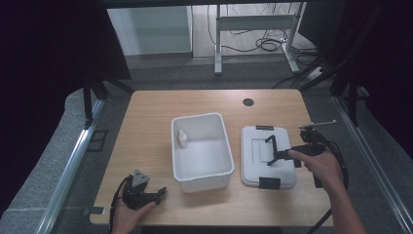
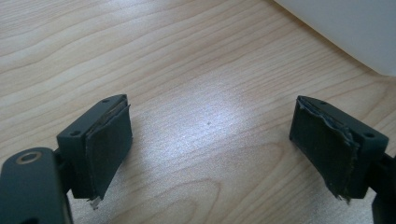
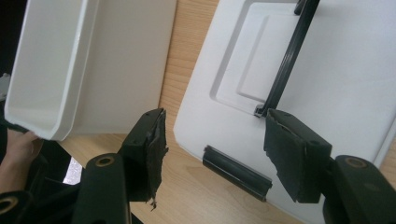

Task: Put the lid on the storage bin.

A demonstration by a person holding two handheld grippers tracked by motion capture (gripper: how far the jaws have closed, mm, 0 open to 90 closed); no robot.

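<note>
Here, a white bin [image 1: 202,151] sits at the centre of the wooden tabletop [image 1: 146,117], a small white bottle [image 1: 183,139] lying inside near its left wall. Right of it lies a white lid [image 1: 268,156] with a raised black handle [image 1: 271,148]. The right tongs [image 1: 278,155] hover released over that lid. The left tongs [image 1: 158,194] rest released at lower left.
</note>
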